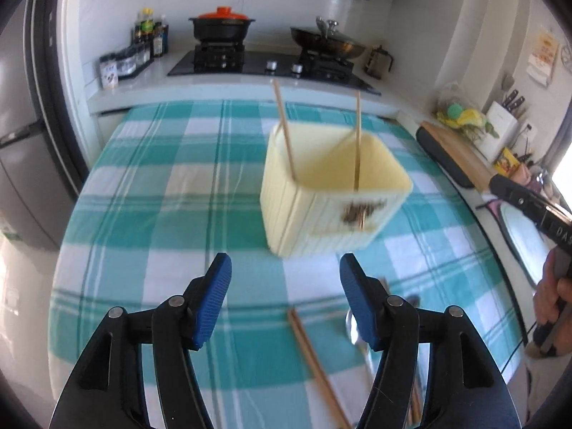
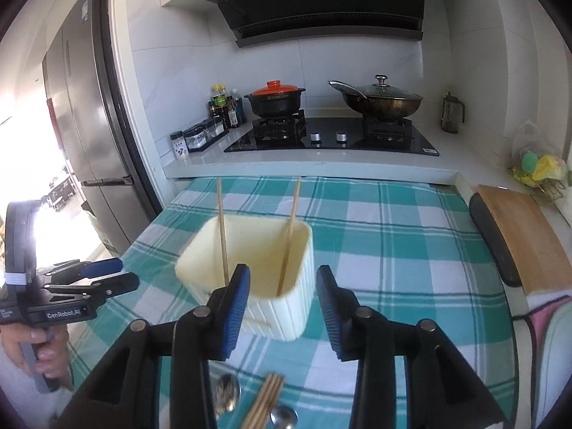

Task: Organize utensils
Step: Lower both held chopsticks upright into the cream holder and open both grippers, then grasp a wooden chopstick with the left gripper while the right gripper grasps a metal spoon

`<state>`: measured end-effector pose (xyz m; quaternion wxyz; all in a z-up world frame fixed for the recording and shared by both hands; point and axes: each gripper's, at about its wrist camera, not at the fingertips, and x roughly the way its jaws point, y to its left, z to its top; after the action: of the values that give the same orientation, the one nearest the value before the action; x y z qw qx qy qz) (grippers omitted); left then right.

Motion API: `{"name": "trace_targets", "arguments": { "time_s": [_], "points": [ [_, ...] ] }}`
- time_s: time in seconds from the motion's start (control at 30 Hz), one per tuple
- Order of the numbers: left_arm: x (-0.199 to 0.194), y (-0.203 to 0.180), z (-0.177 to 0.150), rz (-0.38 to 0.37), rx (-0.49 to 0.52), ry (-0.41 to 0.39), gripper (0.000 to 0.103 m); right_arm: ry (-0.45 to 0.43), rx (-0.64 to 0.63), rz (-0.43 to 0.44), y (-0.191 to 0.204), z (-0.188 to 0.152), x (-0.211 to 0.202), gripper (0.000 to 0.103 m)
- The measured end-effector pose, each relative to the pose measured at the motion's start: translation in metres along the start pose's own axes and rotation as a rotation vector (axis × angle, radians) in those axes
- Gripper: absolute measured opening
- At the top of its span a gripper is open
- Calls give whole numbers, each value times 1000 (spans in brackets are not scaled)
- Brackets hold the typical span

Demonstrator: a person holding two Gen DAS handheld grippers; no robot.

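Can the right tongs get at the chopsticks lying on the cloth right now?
Probably yes. The right tongs are open and empty, and the loose chopsticks lie on the cloth just below them, beside the spoons, with nothing covering them.

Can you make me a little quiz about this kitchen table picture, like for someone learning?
1. How many chopsticks stand in the cream bin?
2. True or false: the left hand-held gripper is holding a spoon.
3. Which lies flat on the checked cloth near the grippers? A) chopsticks and spoons B) a knife C) a plate

Key
1. Two: one chopstick leans at the left, the other chopstick at the right.
2. False: its jaws are open with nothing between them. The right hand-held gripper is open too.
3. A: loose chopsticks and a spoon lie there.
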<state>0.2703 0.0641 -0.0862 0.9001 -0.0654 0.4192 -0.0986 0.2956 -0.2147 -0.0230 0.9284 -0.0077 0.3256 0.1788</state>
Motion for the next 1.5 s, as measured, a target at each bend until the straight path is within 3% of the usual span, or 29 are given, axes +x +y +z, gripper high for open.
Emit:
{"name": "trace_targets", "arguments": {
  "time_s": [0.1,0.2,0.33,0.43,0.53,0.87,1.1,1.5],
  "points": [
    [4,12,-61,14,-60,83,65,17,15,-70,-9,-61,-21,40],
    [4,11,-109,72,-87,101,65,62,76,-124,-19,-121,-28,41],
    [1,-5,-137,100,-72,58,66,121,128,-197,-26,-186,-26,41],
    [3,-16,-143,101,-37,34,66,170,159,-191,-29,-213,-24,41],
    [6,-23,-147,77,-45,24,73,168,155,-197,-26,-222,-25,41],
    [21,-39,-152,73,-51,55,74,154,108,-224,-12,-232,-21,41],
    [36,-41,-148,139,-49,63,74,153,119,-225,-15,-232,-22,41],
    [44,-43,-143,195,-42,77,83,167,131,-220,-16,-232,-19,41]
  ]
}}
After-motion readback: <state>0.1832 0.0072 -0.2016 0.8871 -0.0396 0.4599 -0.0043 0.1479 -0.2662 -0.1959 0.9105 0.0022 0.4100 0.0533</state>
